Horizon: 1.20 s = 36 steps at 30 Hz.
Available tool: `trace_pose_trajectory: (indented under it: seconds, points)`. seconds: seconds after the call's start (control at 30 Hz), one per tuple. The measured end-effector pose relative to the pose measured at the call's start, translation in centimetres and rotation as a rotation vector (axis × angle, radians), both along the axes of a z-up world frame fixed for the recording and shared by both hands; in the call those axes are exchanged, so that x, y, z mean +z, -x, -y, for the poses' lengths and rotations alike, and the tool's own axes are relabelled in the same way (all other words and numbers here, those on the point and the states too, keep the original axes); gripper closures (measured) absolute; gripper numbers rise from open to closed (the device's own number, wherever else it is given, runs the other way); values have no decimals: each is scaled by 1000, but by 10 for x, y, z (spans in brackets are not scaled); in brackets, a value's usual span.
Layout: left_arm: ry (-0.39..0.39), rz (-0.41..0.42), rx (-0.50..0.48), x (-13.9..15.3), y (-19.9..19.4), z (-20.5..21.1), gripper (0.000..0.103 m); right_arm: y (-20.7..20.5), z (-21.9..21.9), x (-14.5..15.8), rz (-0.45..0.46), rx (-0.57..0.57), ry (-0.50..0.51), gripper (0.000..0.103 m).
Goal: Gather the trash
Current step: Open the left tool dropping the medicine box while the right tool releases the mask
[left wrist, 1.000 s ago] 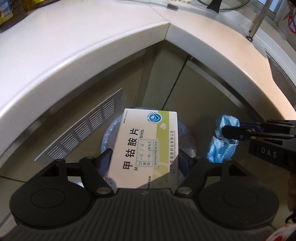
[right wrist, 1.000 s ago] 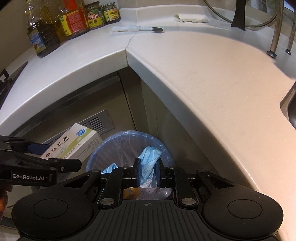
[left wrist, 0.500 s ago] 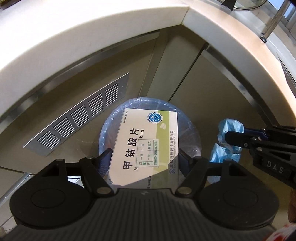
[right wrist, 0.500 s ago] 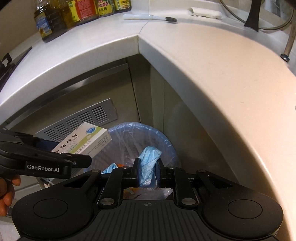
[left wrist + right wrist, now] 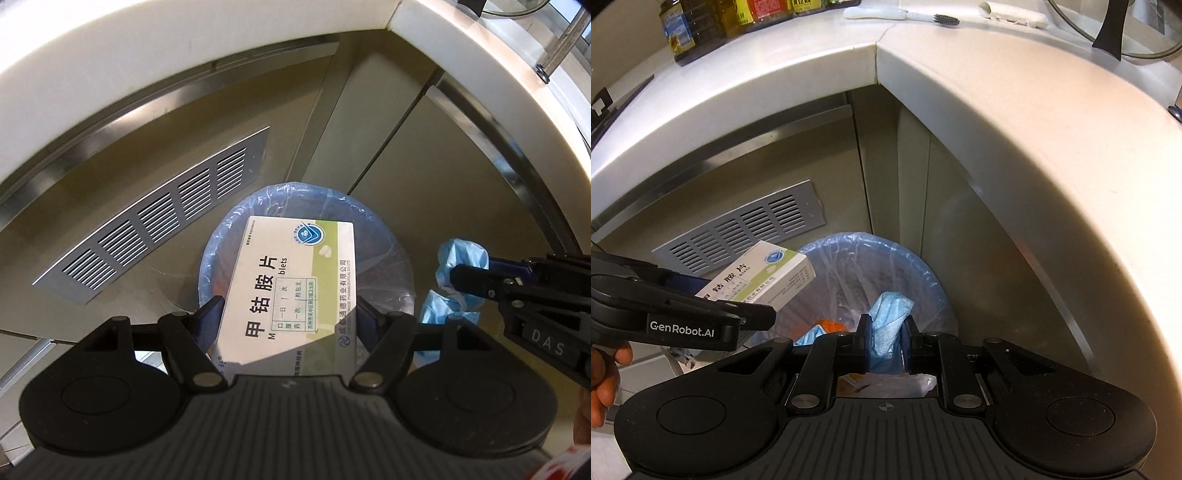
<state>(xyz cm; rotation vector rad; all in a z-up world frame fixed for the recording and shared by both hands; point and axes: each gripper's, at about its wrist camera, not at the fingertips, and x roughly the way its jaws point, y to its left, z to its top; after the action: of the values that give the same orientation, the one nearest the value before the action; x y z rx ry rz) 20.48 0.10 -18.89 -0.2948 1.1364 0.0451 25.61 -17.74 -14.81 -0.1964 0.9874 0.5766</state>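
A white and green medicine box [image 5: 295,284] sits clamped between the pads of my left gripper [image 5: 290,317], right over the bin [image 5: 384,236] lined with a blue bag. Seen from the right wrist, the same box [image 5: 764,275] juts past the bin's left rim [image 5: 849,238], with my left gripper [image 5: 713,306] shut on it. My right gripper [image 5: 885,339] is shut on a crumpled blue mask [image 5: 888,325] above the bin's near side; in the left wrist view that mask [image 5: 456,280] hangs from the right gripper [image 5: 469,277] beside the bin's right edge. Orange scraps and pale trash lie inside the bin.
The white L-shaped counter [image 5: 997,110] overhangs the bin at the cabinet corner. A metal vent grille [image 5: 155,225] is set into the cabinet face to the left. Bottles [image 5: 701,26], a toothbrush [image 5: 905,14] and a glass lid [image 5: 1115,26] stand on the counter. A hand [image 5: 605,376] shows at the lower left.
Both grippers have sunk toward the bin below the counter edge, the left more so. The box and the mask stay gripped, and the bin looks larger and more central.
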Motion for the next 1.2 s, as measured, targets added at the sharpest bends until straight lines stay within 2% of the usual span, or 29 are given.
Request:
trace_pose_trajectory:
  seconds: [0.33,0.4,0.43,0.6,1.2]
  points:
    - [26,-16,11,-25,-10,1,33,-3,0,-16,-15,0,22,87]
    - [41,-16,30,-30,-11,-2,27,-4,1,-20,-21,0,24,87]
    - [43,-13,40,-32,-11,-3,21,-4,1,-22,-24,0,25,87]
    - [23,4,42,-29,-5,-9,20,-6,0,-28,-29,3,24,87]
    - [3,-18,51,-20,11,-19,23,-13,-17,-31,-14,33,15,86]
